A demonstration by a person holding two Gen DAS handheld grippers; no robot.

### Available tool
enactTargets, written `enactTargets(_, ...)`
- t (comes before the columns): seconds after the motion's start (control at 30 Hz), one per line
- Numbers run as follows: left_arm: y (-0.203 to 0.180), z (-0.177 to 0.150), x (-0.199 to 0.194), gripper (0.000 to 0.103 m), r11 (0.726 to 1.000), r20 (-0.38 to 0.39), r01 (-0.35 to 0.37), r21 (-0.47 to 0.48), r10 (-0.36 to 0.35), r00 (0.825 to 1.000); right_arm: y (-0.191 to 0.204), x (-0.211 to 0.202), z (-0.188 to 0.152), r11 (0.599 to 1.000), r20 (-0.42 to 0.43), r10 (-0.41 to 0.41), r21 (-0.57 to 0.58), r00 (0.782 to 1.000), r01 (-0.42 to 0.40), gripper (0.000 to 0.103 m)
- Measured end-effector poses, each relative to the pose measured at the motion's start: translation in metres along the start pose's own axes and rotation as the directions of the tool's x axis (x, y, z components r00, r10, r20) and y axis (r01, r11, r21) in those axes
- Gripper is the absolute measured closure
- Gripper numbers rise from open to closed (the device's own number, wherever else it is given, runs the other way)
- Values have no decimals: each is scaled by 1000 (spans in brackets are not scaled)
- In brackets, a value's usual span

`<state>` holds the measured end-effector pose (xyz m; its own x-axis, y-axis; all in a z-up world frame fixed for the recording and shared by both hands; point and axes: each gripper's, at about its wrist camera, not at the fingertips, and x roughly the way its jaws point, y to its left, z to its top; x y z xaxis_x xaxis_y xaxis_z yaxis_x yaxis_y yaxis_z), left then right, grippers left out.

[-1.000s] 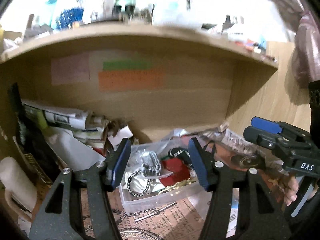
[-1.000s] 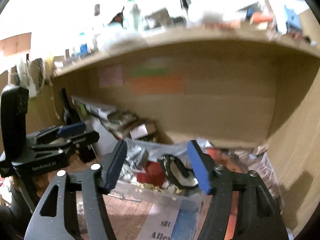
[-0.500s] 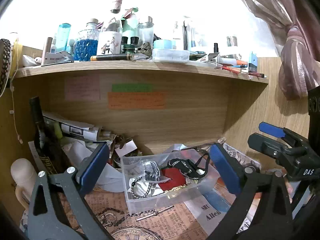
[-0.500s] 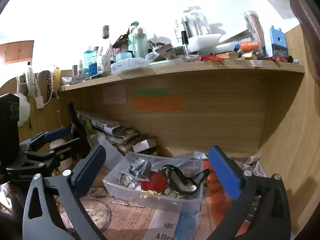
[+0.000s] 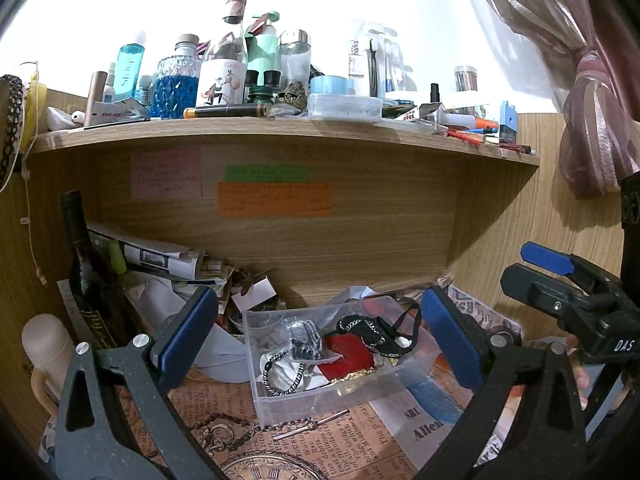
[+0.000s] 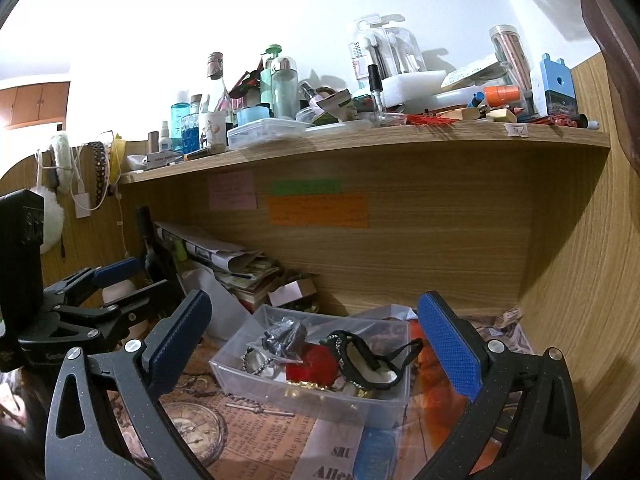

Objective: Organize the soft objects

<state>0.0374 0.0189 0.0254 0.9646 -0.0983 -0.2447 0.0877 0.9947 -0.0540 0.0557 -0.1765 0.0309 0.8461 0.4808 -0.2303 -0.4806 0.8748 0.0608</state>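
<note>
I see both grippers hovering short of a clear plastic bin [image 5: 344, 384] that sits on newspaper-print paper [image 5: 304, 448] under a wooden shelf [image 5: 280, 132]. My left gripper [image 5: 320, 344] has its blue-padded fingers spread wide and holds nothing; my right gripper [image 6: 316, 344] is spread just as wide, also with nothing between the pads.

Inside the bin I make out a black strap with white trim [image 5: 376, 332] draped over the far right side, one loop hanging past the rim. Beside it lies a red soft piece [image 5: 348, 358], touching the strap. Toward the left end sits a dark crinkled bundle [image 5: 304, 338] and a black-and-white braided cord [image 5: 280, 380] coiled on something pale. A gold chain [image 6: 308, 387] lies low against the near wall.

On the shelf, a shallow lidded clear box [image 5: 344, 106] rests among bottles; I cannot tell what it contains.
</note>
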Motion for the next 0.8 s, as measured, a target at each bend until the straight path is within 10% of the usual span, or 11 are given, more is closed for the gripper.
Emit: enactTargets(0.8,1,0,0,0,1000,1,2,5,-2,1000,4,-1,0,1000,2,1,-1,1000,-1,0)
